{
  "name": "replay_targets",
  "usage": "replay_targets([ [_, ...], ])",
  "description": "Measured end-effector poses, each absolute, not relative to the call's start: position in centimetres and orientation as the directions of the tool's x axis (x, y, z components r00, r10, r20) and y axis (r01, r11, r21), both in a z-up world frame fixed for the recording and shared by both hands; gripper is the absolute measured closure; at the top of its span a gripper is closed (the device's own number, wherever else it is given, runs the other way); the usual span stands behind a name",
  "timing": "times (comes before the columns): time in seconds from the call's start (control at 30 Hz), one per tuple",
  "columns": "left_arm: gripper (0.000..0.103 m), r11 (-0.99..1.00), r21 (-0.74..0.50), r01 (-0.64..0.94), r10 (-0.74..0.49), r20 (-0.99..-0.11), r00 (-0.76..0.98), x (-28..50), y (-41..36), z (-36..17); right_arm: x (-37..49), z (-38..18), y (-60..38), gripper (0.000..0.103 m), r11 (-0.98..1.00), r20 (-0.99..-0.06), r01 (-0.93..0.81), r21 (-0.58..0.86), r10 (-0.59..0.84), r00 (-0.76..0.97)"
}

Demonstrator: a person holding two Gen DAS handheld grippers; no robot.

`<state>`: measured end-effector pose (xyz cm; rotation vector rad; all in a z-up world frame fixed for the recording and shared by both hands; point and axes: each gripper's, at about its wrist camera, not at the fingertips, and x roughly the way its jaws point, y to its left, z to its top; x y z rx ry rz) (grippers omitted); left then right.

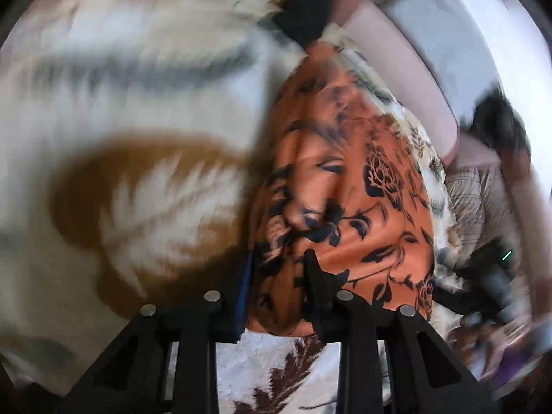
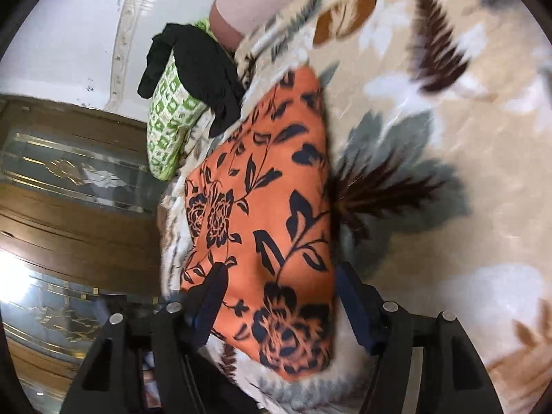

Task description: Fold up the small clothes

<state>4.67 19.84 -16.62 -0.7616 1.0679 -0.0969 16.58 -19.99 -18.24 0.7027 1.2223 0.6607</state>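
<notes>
An orange garment with a dark floral print (image 1: 348,186) lies on a cream leaf-patterned blanket (image 1: 138,110). In the left wrist view my left gripper (image 1: 277,276) has its fingers on either side of a bunched end of the garment, which fills the gap between them. In the right wrist view the garment (image 2: 269,214) lies as a flat folded oblong. My right gripper (image 2: 276,276) is open, one finger over the garment's left part and the other just past its right edge.
A black garment (image 2: 203,65) and a green-and-white patterned one (image 2: 169,110) lie at the blanket's (image 2: 448,138) far edge. A wooden glass-fronted cabinet (image 2: 69,186) stands to the left. A person's leg in pale trousers (image 1: 396,69) is nearby.
</notes>
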Motion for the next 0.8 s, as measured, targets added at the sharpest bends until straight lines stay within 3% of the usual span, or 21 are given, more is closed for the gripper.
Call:
replay_targets([
  [0.03,0.073,0.732,-0.619,-0.284,-0.433,-0.744,0.509,4.5,20.1,-16.5,16.5,-19.4,-19.8,0.066,0.647,-0.627,-0.048,0.761,0.753,0.201],
  [0.17,0.071,0.788,-0.567,-0.241,-0.395,-0.765,0.509,4.4,19.4,-13.7,16.1,-19.5,-20.1,0.065,0.616,-0.598,-0.006,0.788,0.767,0.233],
  [0.23,0.060,0.798,-0.560,-0.222,-0.391,-0.761,0.517,4.7,19.4,-12.5,16.2,-18.4,-20.2,0.056,0.629,-0.605,-0.035,0.777,0.760,0.236],
  [0.3,0.042,0.816,-0.548,-0.185,-0.370,-0.741,0.561,5.6,19.4,-10.7,16.9,-16.9,-20.3,0.047,0.644,-0.609,-0.058,0.763,0.746,0.271],
  [0.33,0.039,0.826,-0.538,-0.169,-0.362,-0.736,0.572,6.3,19.6,-10.1,17.4,-16.3,-20.4,0.043,0.637,-0.595,-0.071,0.767,0.749,0.293],
  [0.37,0.037,0.835,-0.529,-0.151,-0.361,-0.734,0.575,7.4,19.6,-9.6,18.1,-15.8,-20.6,0.033,0.636,-0.586,-0.074,0.768,0.746,0.316],
  [0.4,0.037,0.840,-0.528,-0.129,-0.370,-0.730,0.574,8.8,19.5,-9.3,18.9,-15.7,-20.6,0.031,0.640,-0.588,-0.072,0.765,0.740,0.326],
  [0.63,0.038,0.815,-0.574,-0.073,-0.472,-0.732,0.492,18.4,20.7,-12.4,24.8,-16.1,-18.0,0.031,0.645,-0.595,-0.078,0.760,0.739,0.316],
  [0.67,0.051,0.802,-0.593,-0.074,-0.494,-0.727,0.477,19.4,21.0,-13.3,25.3,-16.3,-17.7,0.030,0.647,-0.597,-0.083,0.758,0.740,0.310],
  [0.7,0.082,0.799,-0.594,-0.088,-0.500,-0.739,0.451,20.3,21.3,-14.5,25.6,-16.5,-17.5,0.030,0.650,-0.601,-0.085,0.755,0.738,0.307],
  [0.8,0.084,0.768,-0.634,-0.088,-0.541,-0.717,0.440,21.3,22.0,-16.7,26.1,-17.8,-16.6,0.032,0.675,-0.635,-0.083,0.733,0.723,0.273],
])
